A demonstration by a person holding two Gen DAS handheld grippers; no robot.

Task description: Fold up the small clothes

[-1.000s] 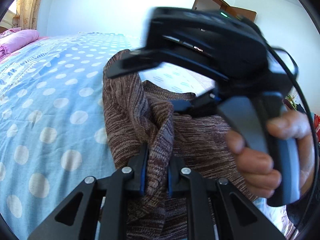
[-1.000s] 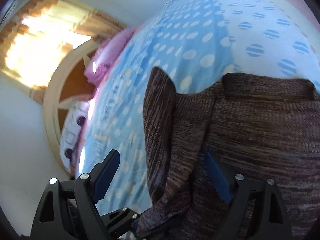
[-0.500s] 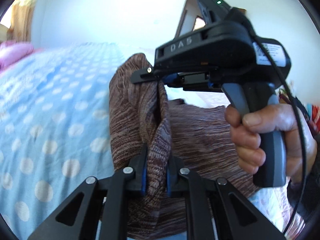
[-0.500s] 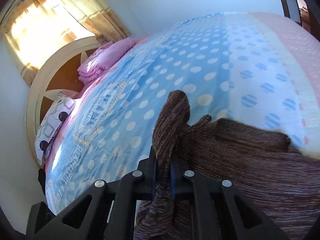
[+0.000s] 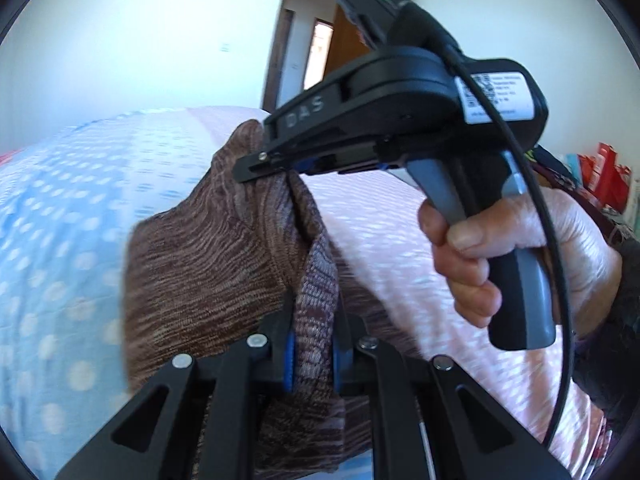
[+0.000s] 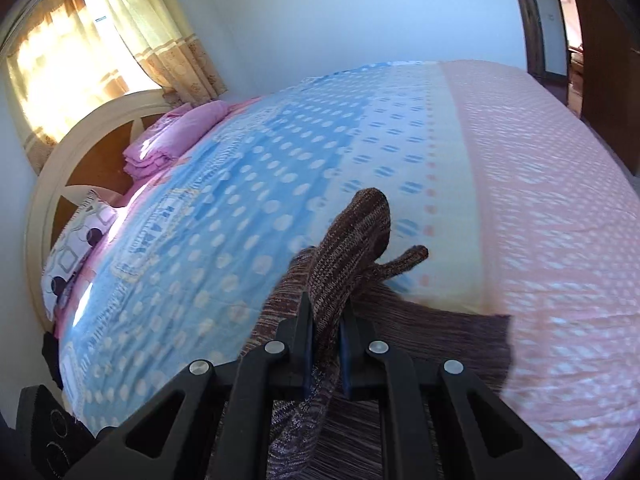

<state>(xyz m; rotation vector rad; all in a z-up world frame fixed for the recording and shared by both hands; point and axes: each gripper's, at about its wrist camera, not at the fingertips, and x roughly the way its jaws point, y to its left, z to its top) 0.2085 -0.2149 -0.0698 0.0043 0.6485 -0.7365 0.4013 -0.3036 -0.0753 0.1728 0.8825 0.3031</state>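
A brown knitted garment [image 5: 208, 264] hangs lifted above the bed between both grippers. My left gripper [image 5: 313, 354] is shut on a bunched edge of it at the bottom of the left wrist view. In that view my right gripper [image 5: 276, 170], held by a hand [image 5: 516, 248], pinches another part of the same edge higher up. The right wrist view shows my right gripper [image 6: 326, 344] shut on the brown garment [image 6: 352, 256], a fold of knit poking up past its fingers. The rest of the cloth trails down onto the bedspread [image 6: 256, 216].
The bed carries a blue polka-dot spread with a pink section [image 6: 552, 216] to the right. Folded pink bedding [image 6: 176, 136] and a patterned pillow [image 6: 76, 240] lie by the round headboard [image 6: 48, 184]. A curtained window [image 6: 72, 52] is behind, a wooden door [image 5: 304, 44] at the far wall.
The right gripper went from open around the garment's edge to shut on it. Both grippers then rose and swung toward the pink end of the bed, lifting the cloth.
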